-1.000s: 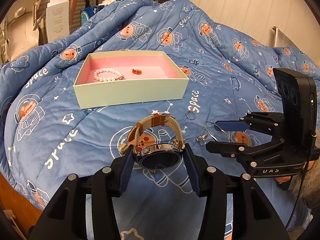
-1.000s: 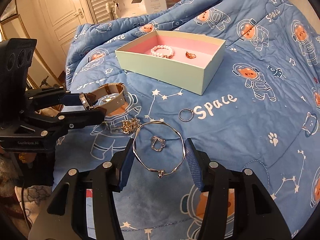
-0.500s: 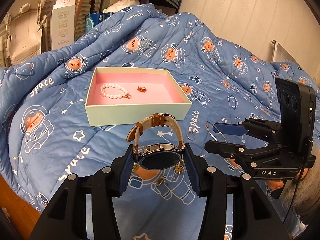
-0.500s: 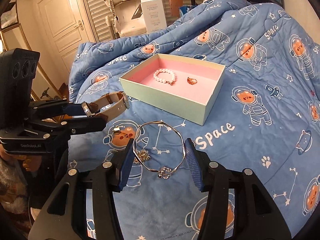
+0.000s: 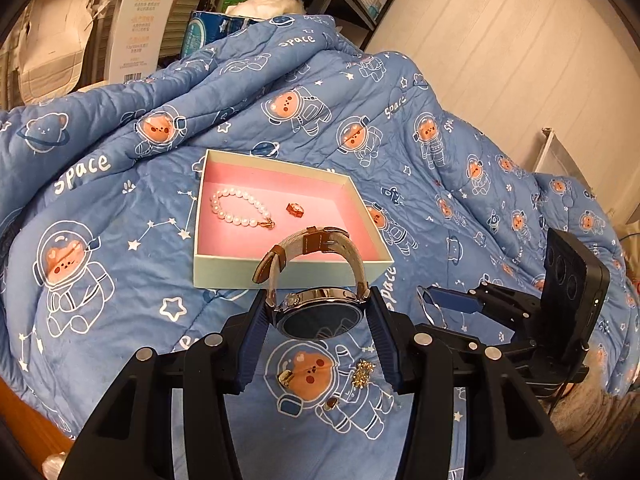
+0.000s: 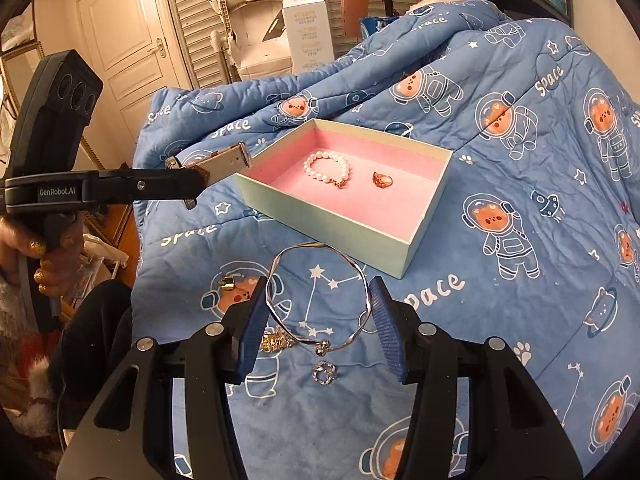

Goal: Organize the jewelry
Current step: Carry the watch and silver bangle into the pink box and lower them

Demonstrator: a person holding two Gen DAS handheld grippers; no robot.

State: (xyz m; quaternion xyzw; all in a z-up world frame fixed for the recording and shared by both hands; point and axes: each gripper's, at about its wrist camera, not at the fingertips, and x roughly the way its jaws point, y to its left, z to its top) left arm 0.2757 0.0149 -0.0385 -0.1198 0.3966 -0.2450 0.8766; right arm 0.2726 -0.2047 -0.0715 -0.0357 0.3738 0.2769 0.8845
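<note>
My left gripper (image 5: 318,326) is shut on a wristwatch (image 5: 320,312) with a beige and brown strap, held above the quilt in front of the box. My right gripper (image 6: 318,320) is shut on a twisted silver bangle (image 6: 316,300), also lifted off the quilt. The pale green box (image 5: 288,270) with a pink lining holds a pearl bracelet (image 5: 240,210) and a small orange ring (image 5: 295,209). In the right wrist view the box (image 6: 332,232) lies ahead, and the left gripper (image 6: 188,182) with the watch strap is near its left corner.
Small loose pieces lie on the blue space quilt: a gold cluster (image 5: 362,374), a gold ring (image 6: 227,283), a silver charm (image 6: 325,372). A white carton (image 6: 306,36) and shelves stand behind the bed. A wooden bed edge (image 5: 24,424) is at the lower left.
Both grippers have lifted their pieces higher off the quilt and moved toward the box. The watch now hangs level with the box's front wall.
</note>
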